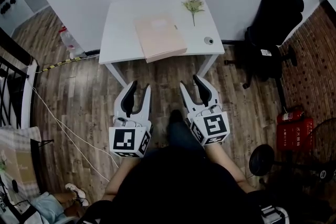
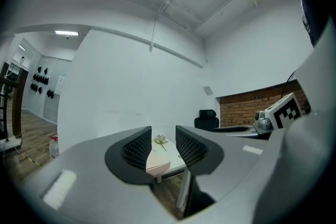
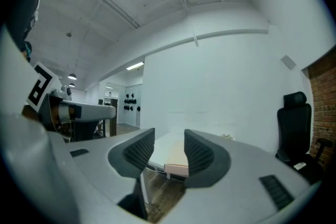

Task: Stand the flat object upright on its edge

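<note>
A flat pink book (image 1: 159,38) lies on the small white table (image 1: 119,34), its near edge slightly over the table's front. Through the jaws it shows in the left gripper view as the book (image 2: 158,162) and in the right gripper view as the book (image 3: 177,159). My left gripper (image 1: 138,90) hangs over the wooden floor, short of the table's front, jaws open with nothing between them. My right gripper (image 1: 191,83) is level with it to the right, also open and empty. Both point toward the table.
A green sprig (image 1: 193,7) and a small round object (image 1: 209,40) lie on the table's right part. A black office chair (image 1: 270,23) stands to the right, a red extinguisher and box (image 1: 293,128) beyond it. A bottle (image 1: 71,43) and cables sit left of the table.
</note>
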### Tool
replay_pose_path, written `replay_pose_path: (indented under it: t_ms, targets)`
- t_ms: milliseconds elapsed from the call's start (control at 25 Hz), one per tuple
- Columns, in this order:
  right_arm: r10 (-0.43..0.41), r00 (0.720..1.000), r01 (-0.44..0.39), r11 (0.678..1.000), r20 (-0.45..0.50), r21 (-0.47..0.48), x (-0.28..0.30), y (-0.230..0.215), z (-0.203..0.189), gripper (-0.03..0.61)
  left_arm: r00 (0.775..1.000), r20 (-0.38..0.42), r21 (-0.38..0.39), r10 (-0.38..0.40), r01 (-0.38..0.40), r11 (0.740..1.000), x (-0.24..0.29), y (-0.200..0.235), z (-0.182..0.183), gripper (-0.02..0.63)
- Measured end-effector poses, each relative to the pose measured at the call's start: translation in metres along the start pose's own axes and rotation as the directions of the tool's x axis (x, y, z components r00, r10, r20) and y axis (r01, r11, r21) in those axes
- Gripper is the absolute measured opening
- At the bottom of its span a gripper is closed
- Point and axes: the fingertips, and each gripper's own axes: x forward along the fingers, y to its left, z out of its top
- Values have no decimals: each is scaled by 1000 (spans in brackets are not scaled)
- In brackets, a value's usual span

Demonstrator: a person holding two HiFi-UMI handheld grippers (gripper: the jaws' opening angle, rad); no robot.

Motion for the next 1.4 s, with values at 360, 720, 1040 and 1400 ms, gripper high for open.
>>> replay_pose_path:
  t_ms: [360, 720, 1040, 1400]
  targets:
    - [9, 1000, -8, 1000, 28, -13, 64, -34, -2, 146, 1000, 18, -6, -4, 4, 1000, 59, 28, -9, 129]
    - [49, 999, -49, 999, -13, 1, 175, -109, -11, 146, 1000, 7, -36, 30, -29, 999, 179, 75, -18, 129]
    - [149, 986, -147, 989, -78, 25, 277, -174, -29, 147, 993, -16, -47, 113, -114, 992, 278, 118, -25, 129]
    - [263, 947, -265, 964, -183, 16, 363, -209, -68, 160, 977, -104, -35, 187, -191, 981, 353, 168, -61, 129]
